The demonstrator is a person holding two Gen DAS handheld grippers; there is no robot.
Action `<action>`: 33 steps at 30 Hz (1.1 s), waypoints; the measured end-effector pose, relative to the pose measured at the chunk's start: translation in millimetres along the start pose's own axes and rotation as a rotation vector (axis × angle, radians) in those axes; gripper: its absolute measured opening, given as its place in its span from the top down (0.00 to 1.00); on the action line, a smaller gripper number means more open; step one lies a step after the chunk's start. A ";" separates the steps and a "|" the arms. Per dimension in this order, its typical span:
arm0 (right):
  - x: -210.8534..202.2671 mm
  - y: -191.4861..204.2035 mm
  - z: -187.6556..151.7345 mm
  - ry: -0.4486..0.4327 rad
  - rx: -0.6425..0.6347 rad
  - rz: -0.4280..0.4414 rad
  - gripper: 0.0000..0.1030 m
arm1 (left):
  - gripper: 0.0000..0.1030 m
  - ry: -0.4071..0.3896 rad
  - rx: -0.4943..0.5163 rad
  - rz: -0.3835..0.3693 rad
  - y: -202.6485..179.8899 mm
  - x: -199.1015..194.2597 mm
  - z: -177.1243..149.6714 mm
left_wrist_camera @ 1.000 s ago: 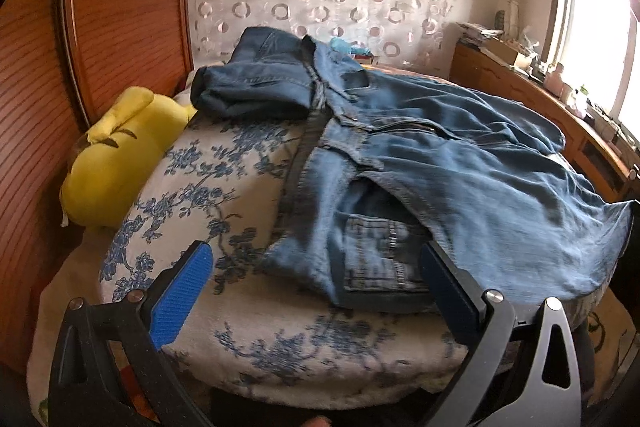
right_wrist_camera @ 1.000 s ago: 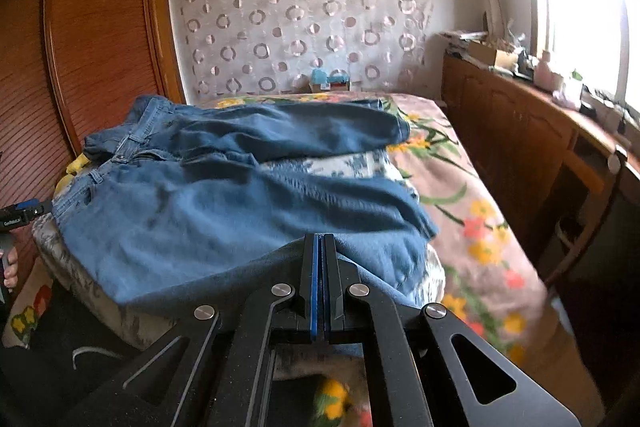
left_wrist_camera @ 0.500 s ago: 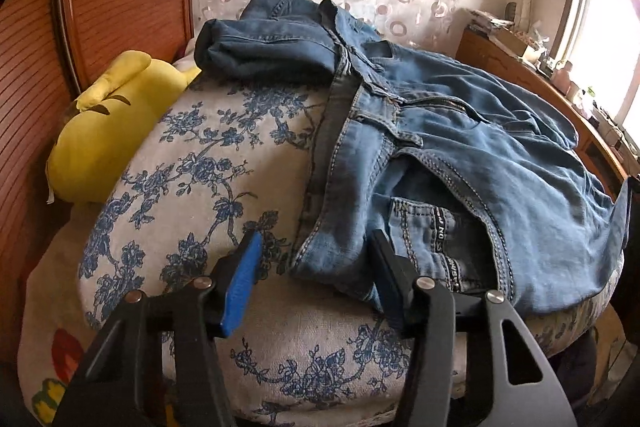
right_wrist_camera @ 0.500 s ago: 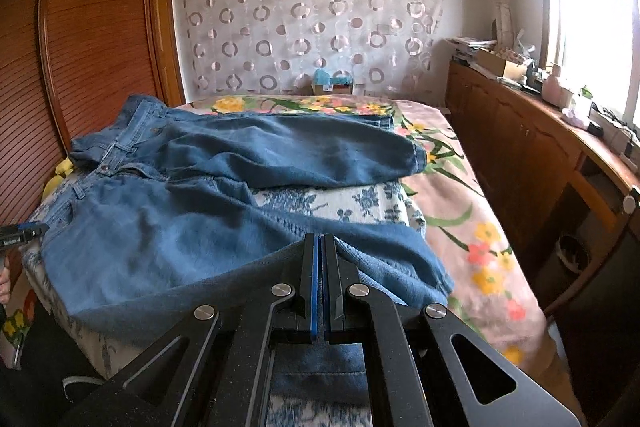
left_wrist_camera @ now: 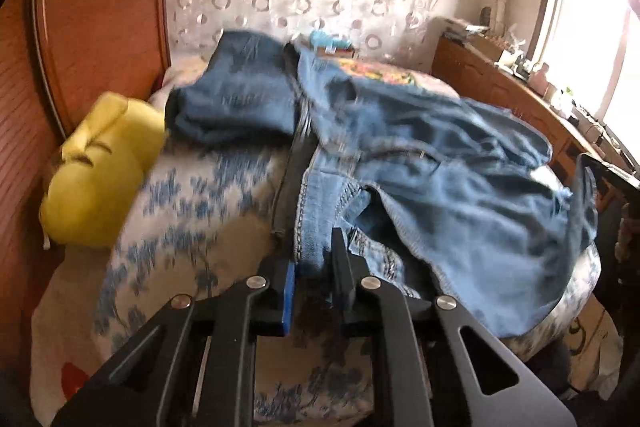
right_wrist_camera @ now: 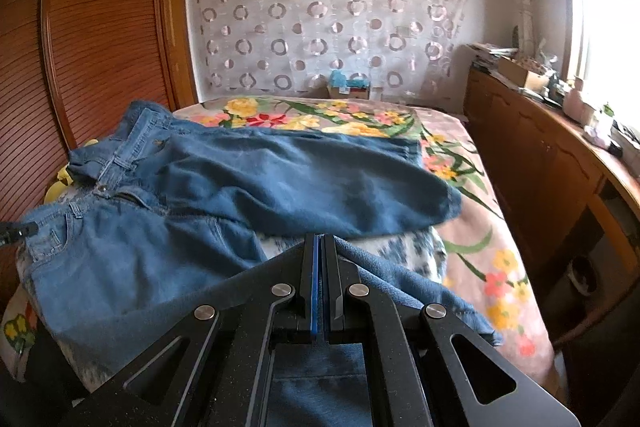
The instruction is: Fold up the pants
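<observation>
Motion blur smears the jeans (left_wrist_camera: 420, 163) (left wrist view).

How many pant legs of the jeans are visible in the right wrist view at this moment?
2. The far leg lies flat across the bed toward the flowered cover. The near leg runs toward the camera, its lower end clamped in the right gripper. No others are visible.

Window (right_wrist_camera: 600, 27) glare (left view blurred)
</observation>
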State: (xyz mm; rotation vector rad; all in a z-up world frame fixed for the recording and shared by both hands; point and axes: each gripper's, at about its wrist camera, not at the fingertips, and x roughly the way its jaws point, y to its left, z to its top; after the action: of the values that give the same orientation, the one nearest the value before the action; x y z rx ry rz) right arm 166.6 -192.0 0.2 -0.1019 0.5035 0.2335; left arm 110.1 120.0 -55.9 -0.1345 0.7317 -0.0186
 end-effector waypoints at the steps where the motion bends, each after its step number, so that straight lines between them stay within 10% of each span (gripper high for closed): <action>1: 4.6 1.6 6.1 0.000 -0.007 0.008 0.99 | 0.85 -0.007 0.005 0.000 -1.1 -1.3 4.8; 15: 84.5 2.1 30.0 0.119 -0.012 0.112 0.99 | 0.85 0.000 0.059 -0.024 -15.5 33.0 61.6; 21: 71.3 -19.6 39.4 0.104 0.068 0.092 0.66 | 0.85 0.009 0.071 -0.056 -19.1 44.3 69.9; 33: 77.5 -25.6 19.1 0.191 0.104 0.016 0.65 | 0.85 0.038 0.072 -0.085 -18.9 58.0 73.3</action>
State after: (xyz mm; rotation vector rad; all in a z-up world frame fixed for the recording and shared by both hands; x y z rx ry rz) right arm 247.6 -198.7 -20.0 -0.0189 0.7055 0.2138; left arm 202.7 106.1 -38.0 -0.0967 0.7624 -0.1283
